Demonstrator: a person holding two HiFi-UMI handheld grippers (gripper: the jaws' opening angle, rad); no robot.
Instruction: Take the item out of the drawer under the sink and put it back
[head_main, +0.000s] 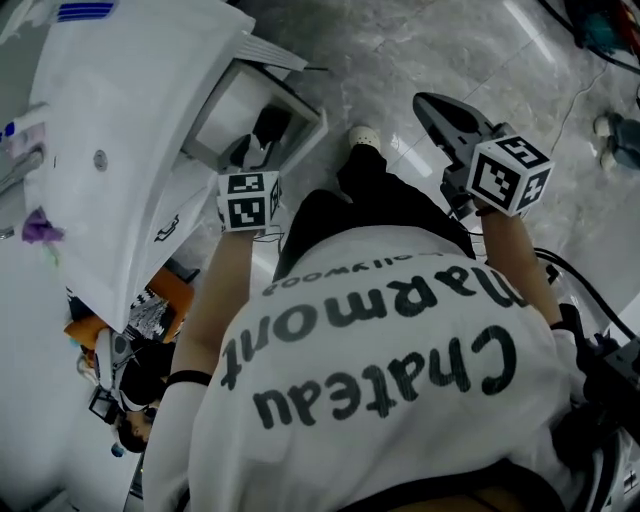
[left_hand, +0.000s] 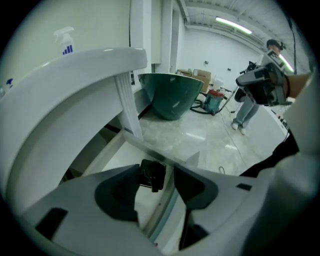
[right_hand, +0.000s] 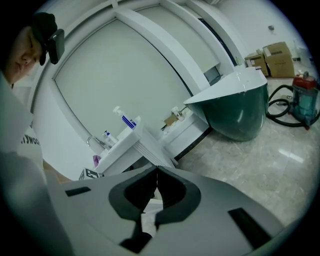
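Observation:
The white drawer (head_main: 212, 118) under the sink stands pulled out. A small black item (head_main: 270, 123) lies inside it. My left gripper (head_main: 250, 152) reaches down into the drawer with its marker cube uppermost. In the left gripper view the left gripper (left_hand: 156, 169) is open, and the black item (left_hand: 151, 176) rests on the drawer floor (left_hand: 112, 161) just past the jaw tips, with no pad pressing on it. My right gripper (head_main: 432, 104) hangs over the marble floor, well right of the drawer. In its own view the right gripper (right_hand: 156, 171) is shut and empty.
The white sink counter (head_main: 120, 150) overhangs the drawer at the left, with a spray bottle (right_hand: 125, 118) on top. A dark green tub (left_hand: 172, 94) sits on the floor beyond. Boxes and a vacuum (right_hand: 305, 100) stand farther off. Another person (left_hand: 247, 107) stands at the right.

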